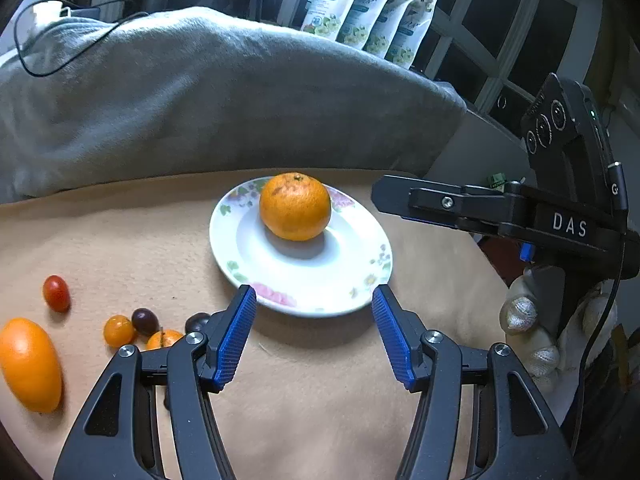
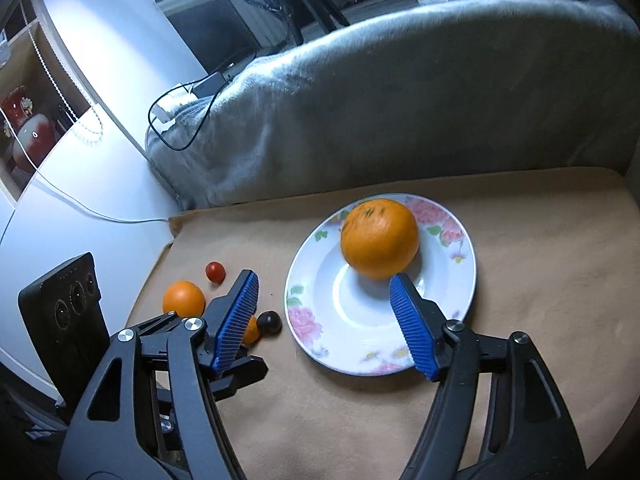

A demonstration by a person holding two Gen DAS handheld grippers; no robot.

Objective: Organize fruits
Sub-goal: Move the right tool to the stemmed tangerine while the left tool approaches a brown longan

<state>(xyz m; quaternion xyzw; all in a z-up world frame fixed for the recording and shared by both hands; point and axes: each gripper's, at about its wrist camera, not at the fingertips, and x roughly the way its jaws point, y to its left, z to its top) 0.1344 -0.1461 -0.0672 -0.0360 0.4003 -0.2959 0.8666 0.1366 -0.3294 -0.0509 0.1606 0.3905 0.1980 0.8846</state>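
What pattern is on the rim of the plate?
Pink flowers with green leaves on the white plate; right wrist view shows it best.

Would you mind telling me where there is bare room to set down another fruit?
The plate's near half, in front of the orange, is bare, as is the beige cloth right of it. Left of the plate, small fruits crowd together.

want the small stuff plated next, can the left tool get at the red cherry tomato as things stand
Probably yes. The left tool is open and empty, and the red cherry tomato lies alone on the tan cloth, apart from the other fruit, with nothing covering it.
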